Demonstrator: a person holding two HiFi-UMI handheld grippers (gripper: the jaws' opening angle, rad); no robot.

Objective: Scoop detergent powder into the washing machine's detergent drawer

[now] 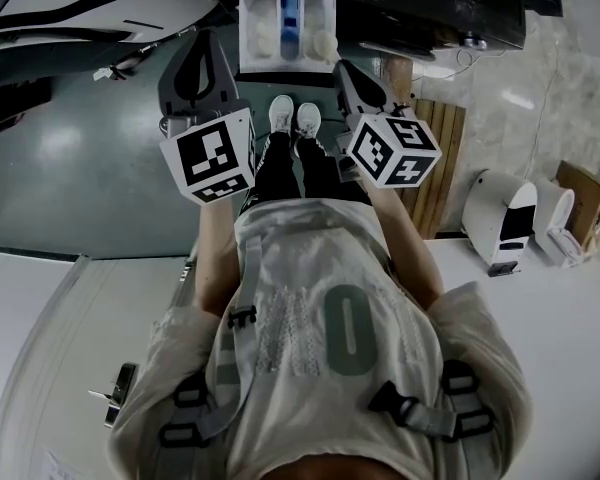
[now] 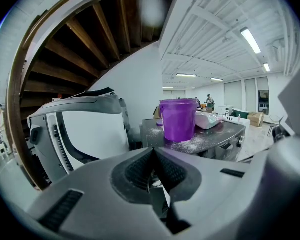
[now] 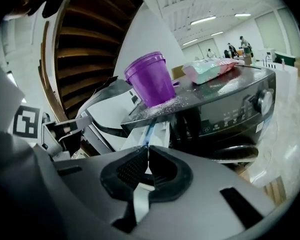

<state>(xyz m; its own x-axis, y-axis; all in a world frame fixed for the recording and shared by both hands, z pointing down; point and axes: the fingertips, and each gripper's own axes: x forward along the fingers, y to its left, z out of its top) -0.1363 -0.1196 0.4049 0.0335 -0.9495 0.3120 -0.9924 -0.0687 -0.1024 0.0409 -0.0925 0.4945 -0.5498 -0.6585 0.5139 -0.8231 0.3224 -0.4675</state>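
**Purple cup on the washing machine, both tongs closed and empty**

Purple plastic cup (image 2: 178, 119) stands upright on the dark top of a washing machine (image 3: 230, 109), near the front corner that sits above the detergent drawer (image 1: 285, 33). A soft pink and pale green bag (image 3: 210, 69) lies on the same top, further along toward the other side. White powder (image 2: 195, 145) is scattered over the top around the cup's base.

The drawer is pulled out below that corner. It shows pale compartments on either side of a blue middle section. What is in them is too small to tell, and no separate scoop can be made out.

A person stands facing the machine, shoes on the floor just short of the open drawer. The left tongs (image 2: 152, 151) are pressed together with nothing between them. The right tongs (image 3: 146, 151) are also closed and empty. Both are held short of the machine, well apart from the cup.

Likely next step: open one pair of tongs and take hold of the cup.

Possible trouble:
- The loose powder may let the cup slide, so closed or badly aimed tongs could push it off the near edge.
- A hard squeeze may buckle the thin plastic wall.
- Tipping the cup too early would drop powder past the narrow compartments onto the floor and shoes.
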